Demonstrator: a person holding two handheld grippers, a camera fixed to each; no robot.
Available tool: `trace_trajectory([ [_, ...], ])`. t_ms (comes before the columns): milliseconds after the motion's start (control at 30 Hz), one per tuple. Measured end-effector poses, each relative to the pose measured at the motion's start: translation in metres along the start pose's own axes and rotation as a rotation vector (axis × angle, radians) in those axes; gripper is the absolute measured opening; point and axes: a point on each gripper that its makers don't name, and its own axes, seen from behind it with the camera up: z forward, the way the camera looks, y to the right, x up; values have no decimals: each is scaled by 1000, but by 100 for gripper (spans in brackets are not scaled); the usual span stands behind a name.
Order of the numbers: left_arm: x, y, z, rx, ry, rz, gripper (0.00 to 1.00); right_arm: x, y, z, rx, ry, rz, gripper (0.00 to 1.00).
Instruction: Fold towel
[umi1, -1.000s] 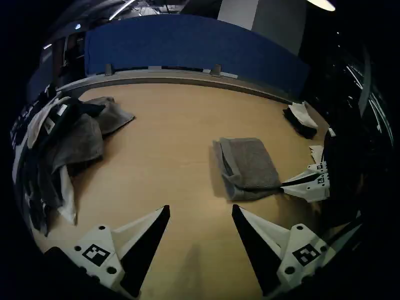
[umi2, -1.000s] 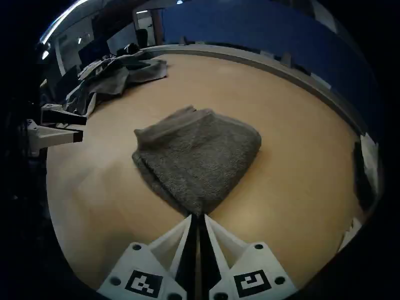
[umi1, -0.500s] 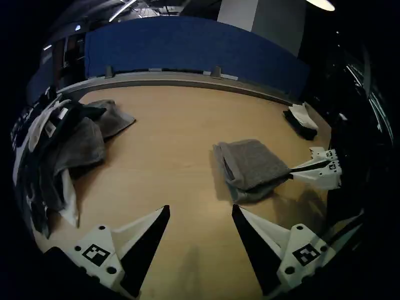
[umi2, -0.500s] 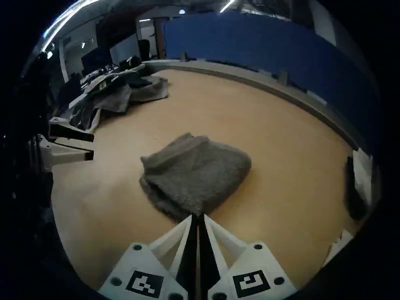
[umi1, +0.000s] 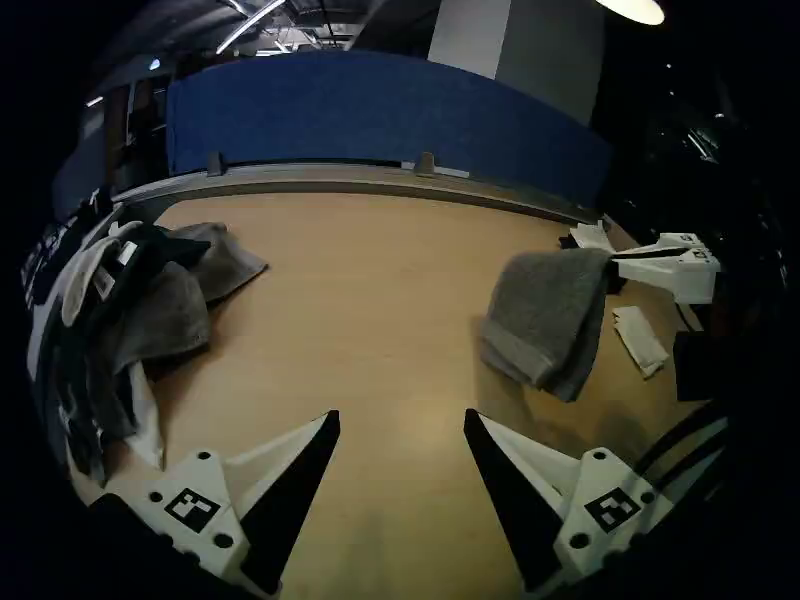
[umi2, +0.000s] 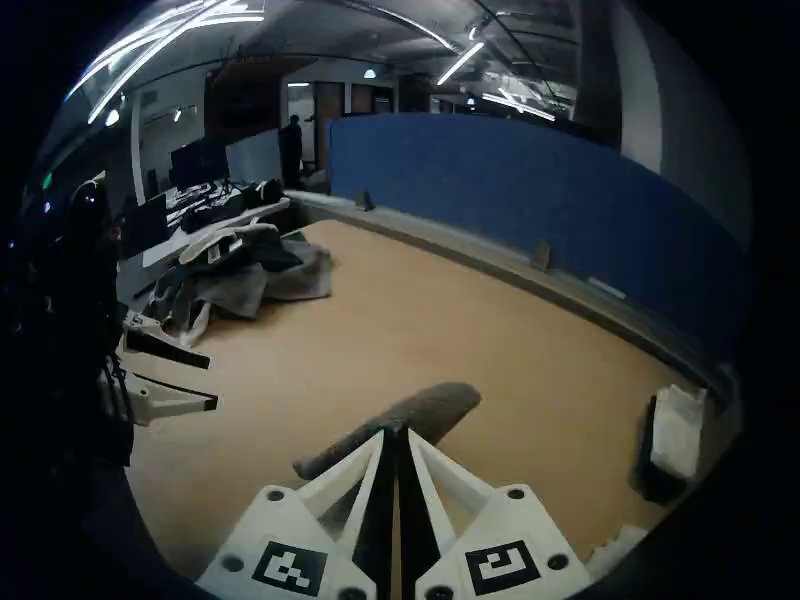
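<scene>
The right gripper (umi2: 398, 434) pinches the towel (umi1: 545, 305), which hangs above the counter (umi1: 350, 270); the left gripper (umi1: 400, 418) is spread. A cloth heap (umi1: 140, 300) lies well apart.

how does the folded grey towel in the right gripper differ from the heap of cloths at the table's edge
The folded grey towel hangs from the right gripper above the wooden table; the heap of cloths lies on it. The towel is one neatly folded piece; the heap is several crumpled pieces. The towel is all grey; the heap mixes grey, dark and white. Both include grey towelling.
</scene>
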Motion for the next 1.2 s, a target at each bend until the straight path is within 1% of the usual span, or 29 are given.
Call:
trace_trajectory([
  [100, 3, 4, -3, -3, 7, 1, 92, 13, 4, -10, -8, 21, -4, 1],
  [200, 5, 7, -5, -6, 14, 0, 92, 19, 5, -17, -11, 34, -5, 1],
  [767, 6, 14, -10, -4, 16, 3, 92, 20, 26, -37, -44, 57, 24, 1],
  [1000, 5, 18, -10, -5, 12, 9, 92, 15, 45, -50, -68, 62, 47, 1],
  [1200, 2, 20, -8, -4, 5, 11, 92, 8, 75, -65, -104, 63, 74, 1],
])
